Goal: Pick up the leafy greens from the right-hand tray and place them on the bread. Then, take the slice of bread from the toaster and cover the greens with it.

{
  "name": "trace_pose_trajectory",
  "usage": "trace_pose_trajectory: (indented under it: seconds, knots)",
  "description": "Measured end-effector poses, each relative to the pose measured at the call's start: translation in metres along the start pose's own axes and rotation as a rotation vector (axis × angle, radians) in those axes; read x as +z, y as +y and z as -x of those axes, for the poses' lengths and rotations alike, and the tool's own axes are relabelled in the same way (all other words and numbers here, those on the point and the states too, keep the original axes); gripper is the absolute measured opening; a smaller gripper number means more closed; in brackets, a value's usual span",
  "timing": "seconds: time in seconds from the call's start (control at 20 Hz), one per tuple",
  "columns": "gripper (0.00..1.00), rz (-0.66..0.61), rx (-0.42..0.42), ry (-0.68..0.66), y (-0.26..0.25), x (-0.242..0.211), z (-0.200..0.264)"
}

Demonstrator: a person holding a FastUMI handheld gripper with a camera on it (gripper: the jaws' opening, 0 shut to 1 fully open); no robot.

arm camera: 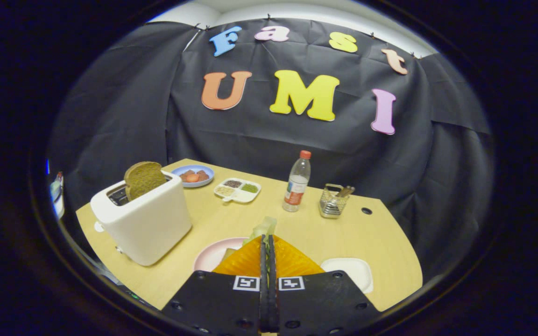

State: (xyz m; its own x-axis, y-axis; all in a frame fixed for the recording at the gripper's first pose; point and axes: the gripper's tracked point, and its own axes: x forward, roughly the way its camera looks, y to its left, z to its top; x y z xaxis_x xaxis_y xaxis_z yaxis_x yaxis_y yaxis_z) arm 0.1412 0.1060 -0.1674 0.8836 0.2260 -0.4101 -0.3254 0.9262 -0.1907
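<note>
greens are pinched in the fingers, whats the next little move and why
Probably lower the gripper toward the pink plate and only then open. Its fingers are closed on the leafy greens, held above the table just over that plate's edge. The bread slice still stands in the toaster, so covering comes later.

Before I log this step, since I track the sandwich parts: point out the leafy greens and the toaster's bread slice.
leafy greens (264, 228), gripper view, pale leaf tip above the shut fingers.
bread slice (144, 178), gripper view, brown face standing out of the toaster slot.
</note>
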Motion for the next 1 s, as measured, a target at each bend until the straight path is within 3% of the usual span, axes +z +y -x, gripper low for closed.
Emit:
trace_pose_trajectory:
  seconds: [0.4,1.0]
  knots:
    - [0.0,-0.08,0.145,0.032,0.078,-0.006,-0.023]
    - [0.0,-0.126,0.022,0.154,0.004,-0.063,-0.1]
